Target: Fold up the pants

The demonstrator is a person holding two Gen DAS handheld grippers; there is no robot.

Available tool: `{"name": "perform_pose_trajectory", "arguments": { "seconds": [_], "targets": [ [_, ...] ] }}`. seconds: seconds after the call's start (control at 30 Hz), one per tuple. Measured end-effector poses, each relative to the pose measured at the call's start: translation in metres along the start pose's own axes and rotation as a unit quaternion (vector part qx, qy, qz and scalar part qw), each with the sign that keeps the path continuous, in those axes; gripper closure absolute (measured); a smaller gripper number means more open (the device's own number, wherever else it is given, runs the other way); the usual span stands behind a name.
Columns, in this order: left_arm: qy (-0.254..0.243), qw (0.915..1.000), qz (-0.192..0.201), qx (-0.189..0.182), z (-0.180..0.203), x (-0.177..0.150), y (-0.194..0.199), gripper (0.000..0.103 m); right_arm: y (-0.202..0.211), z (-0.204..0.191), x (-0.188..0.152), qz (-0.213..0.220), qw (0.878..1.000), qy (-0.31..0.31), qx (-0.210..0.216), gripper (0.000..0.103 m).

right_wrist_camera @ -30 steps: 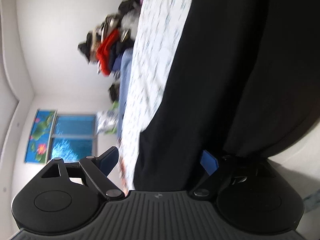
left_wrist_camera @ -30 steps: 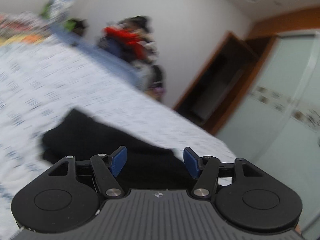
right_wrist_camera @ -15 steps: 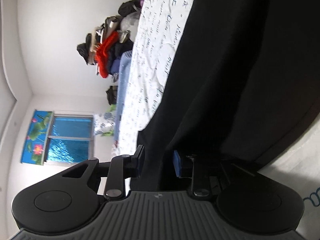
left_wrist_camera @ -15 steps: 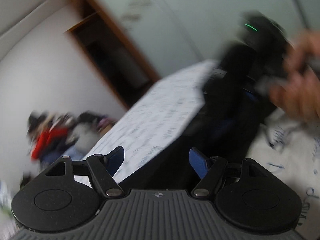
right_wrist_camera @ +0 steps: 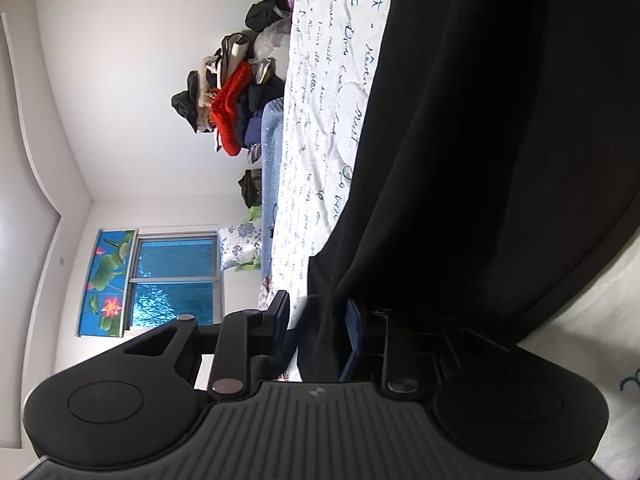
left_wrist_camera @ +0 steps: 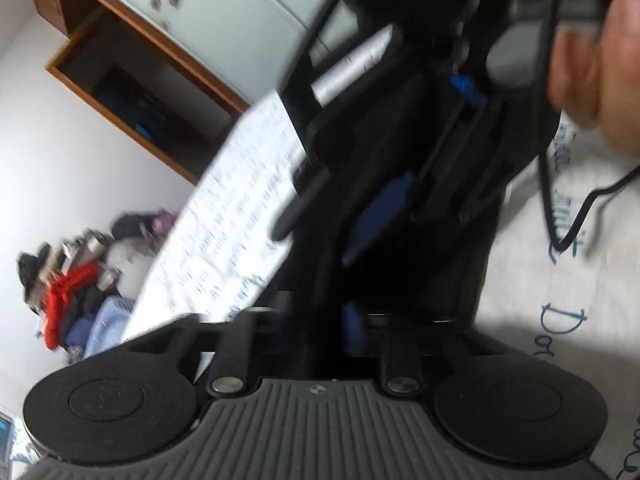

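The black pants (right_wrist_camera: 480,140) lie on a bed with a white sheet printed with script (right_wrist_camera: 328,128). My right gripper (right_wrist_camera: 318,320) is shut on an edge of the pants, cloth pinched between its blue pads. In the left wrist view, my left gripper (left_wrist_camera: 320,326) is shut on black pants cloth (left_wrist_camera: 400,272); the view is blurred. The other gripper (left_wrist_camera: 440,128), with its blue pads, shows just ahead of the left one, held by a hand (left_wrist_camera: 592,60).
A pile of clothes with a red item (right_wrist_camera: 232,112) sits beyond the far end of the bed. A window (right_wrist_camera: 172,280) and a floral pillow (right_wrist_camera: 240,246) are at the side. A wardrobe with a wooden frame (left_wrist_camera: 140,92) stands past the bed. A black cable (left_wrist_camera: 560,216) trails over the sheet.
The left gripper has swung round toward the right gripper and closed on the pants. The right gripper closed on the pants edge about half a second ago and still holds it.
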State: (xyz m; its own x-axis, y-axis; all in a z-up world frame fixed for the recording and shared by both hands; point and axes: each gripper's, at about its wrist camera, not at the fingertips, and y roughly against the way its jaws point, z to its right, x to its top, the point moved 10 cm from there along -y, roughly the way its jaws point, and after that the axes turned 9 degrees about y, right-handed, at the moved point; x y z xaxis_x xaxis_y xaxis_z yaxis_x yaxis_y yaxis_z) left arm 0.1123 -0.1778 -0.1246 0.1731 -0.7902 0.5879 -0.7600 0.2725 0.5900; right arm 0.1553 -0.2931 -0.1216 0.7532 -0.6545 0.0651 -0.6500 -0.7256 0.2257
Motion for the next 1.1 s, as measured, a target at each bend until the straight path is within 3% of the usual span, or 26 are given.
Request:
{"name": "perform_pose_trajectory", "arguments": {
  "seconds": [0.13, 0.23, 0.37, 0.43, 0.5, 0.6, 0.77, 0.9, 0.93, 0.97, 1.1],
  "targets": [
    [0.007, 0.9997, 0.012, 0.022, -0.011, 0.000, -0.005, 0.093, 0.001, 0.005, -0.002, -0.007, 1.000, -0.012, -0.018, 0.071],
    [0.024, 0.9989, 0.032, 0.026, -0.022, 0.005, 0.001, 0.094, 0.001, 0.021, -0.003, -0.005, 0.998, -0.044, -0.038, 0.028],
    [0.021, 0.9981, 0.051, 0.029, -0.030, 0.008, 0.009, 0.094, 0.011, 0.017, 0.017, 0.055, 0.994, -0.090, 0.036, 0.027],
    [0.028, 0.9976, 0.058, 0.027, -0.035, 0.009, 0.013, 0.094, 0.023, 0.016, 0.036, 0.093, 0.991, -0.087, 0.048, 0.027],
    [0.040, 0.9973, 0.058, 0.022, -0.037, 0.010, 0.014, 0.094, 0.031, 0.023, 0.053, 0.105, 0.986, -0.113, 0.066, 0.027],
    [0.045, 0.9977, 0.045, 0.020, -0.025, 0.008, 0.021, 0.094, 0.057, 0.028, 0.079, 0.144, 0.969, -0.154, 0.129, 0.027],
    [0.048, 0.9979, 0.044, 0.002, -0.015, 0.010, 0.021, 0.094, 0.134, 0.029, 0.116, 0.239, 0.944, -0.143, 0.178, 0.027],
    [0.047, 0.9982, 0.037, -0.004, -0.010, 0.005, 0.017, 0.094, 0.188, 0.030, 0.127, 0.309, 0.924, -0.119, 0.192, 0.024],
    [0.047, 0.9983, 0.035, -0.004, -0.011, 0.005, 0.015, 0.094, 0.196, 0.034, 0.127, 0.322, 0.920, -0.118, 0.188, 0.017],
    [0.048, 0.9983, 0.034, -0.006, -0.010, 0.004, 0.015, 0.094, 0.199, 0.038, 0.127, 0.327, 0.921, -0.120, 0.176, 0.012],
    [0.044, 0.9985, 0.030, -0.009, -0.005, 0.001, 0.020, 0.094, 0.191, 0.056, 0.116, 0.310, 0.930, -0.137, 0.139, 0.012]
  ]
}}
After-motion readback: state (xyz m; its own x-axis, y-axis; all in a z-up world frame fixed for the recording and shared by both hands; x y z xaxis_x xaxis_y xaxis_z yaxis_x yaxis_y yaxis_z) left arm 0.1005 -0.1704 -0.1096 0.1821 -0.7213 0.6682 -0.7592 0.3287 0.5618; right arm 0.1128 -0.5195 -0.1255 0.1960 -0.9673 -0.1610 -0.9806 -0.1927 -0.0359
